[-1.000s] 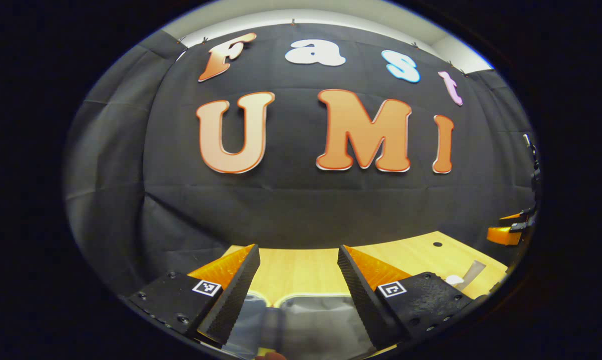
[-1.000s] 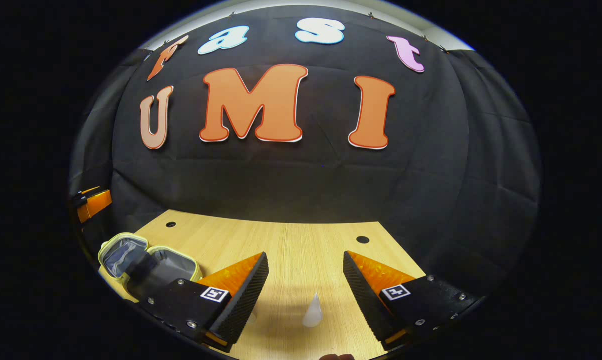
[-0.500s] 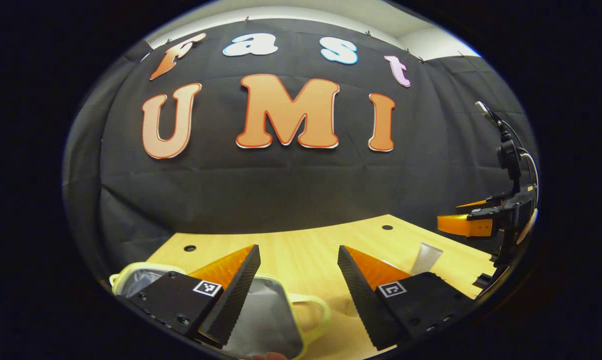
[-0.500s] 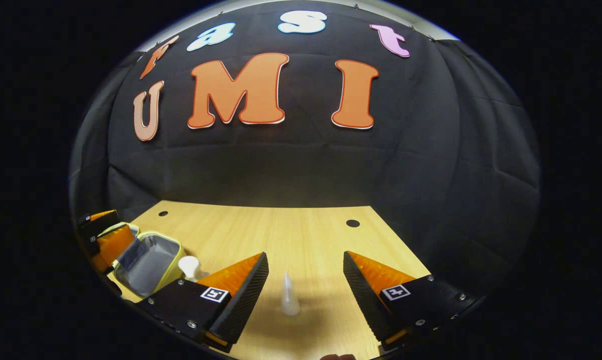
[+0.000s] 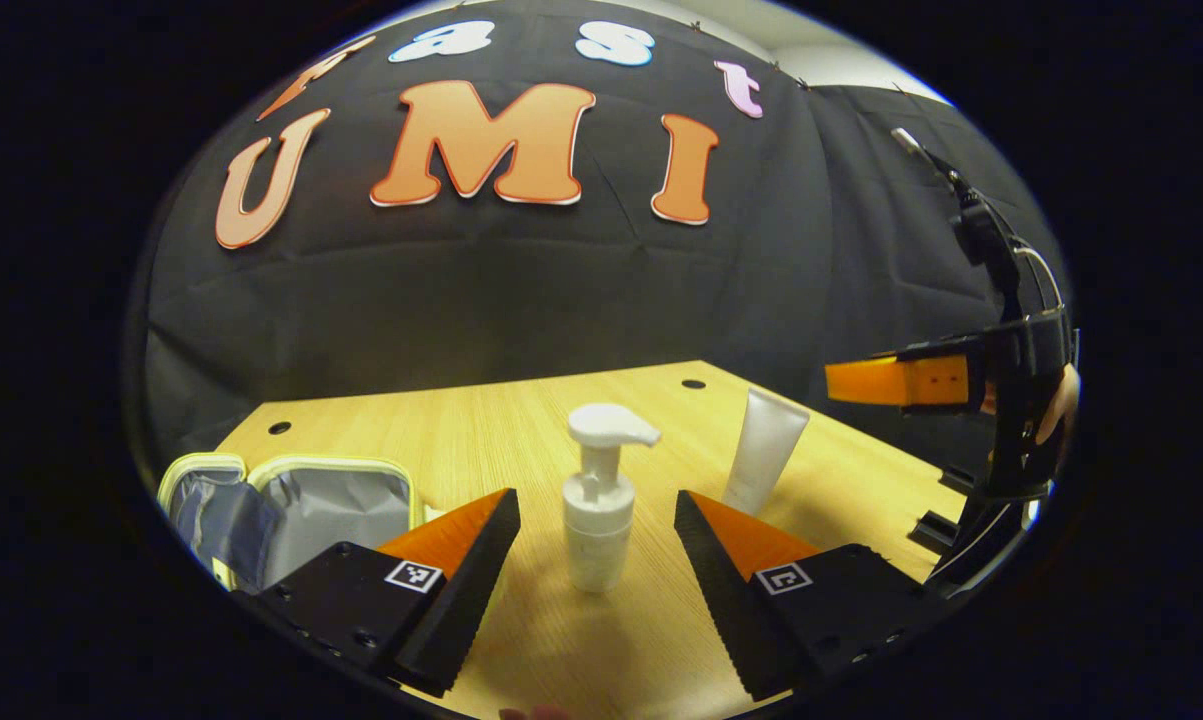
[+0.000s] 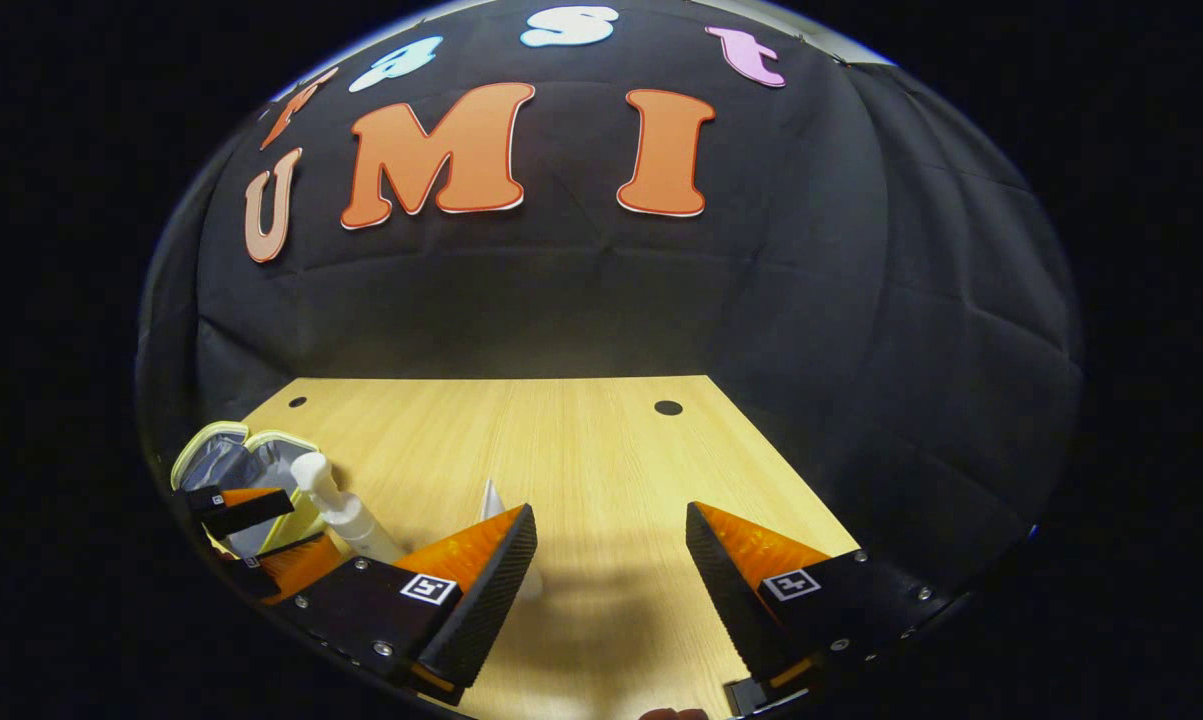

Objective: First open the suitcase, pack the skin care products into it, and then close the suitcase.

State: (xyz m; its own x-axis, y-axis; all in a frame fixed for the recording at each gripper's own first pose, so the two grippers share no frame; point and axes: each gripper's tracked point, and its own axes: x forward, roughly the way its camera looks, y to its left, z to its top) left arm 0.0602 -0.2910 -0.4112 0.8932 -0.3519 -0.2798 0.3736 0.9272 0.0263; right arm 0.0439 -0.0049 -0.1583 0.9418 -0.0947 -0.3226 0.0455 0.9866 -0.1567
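In the left gripper view, our left gripper (image 5: 596, 560) at the bottom of the frame has its jaws spread wide and holds nothing. A white pump bottle (image 5: 599, 500) stands upright on the wooden table (image 5: 481, 440), between the fingers in the picture but not touching them. A white tube (image 5: 766, 462) stands to its right, and the open suitcase (image 5: 301, 505), grey inside, lies at lower left. Our right gripper (image 6: 609, 585) is also released and empty at the bottom of its view, with the tube partly hidden behind its left finger (image 6: 481, 600).

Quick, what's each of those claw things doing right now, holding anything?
Left gripper: open, holding nothing; pump bottle stands between its fingers, untouched.
Right gripper: open, holding nothing.
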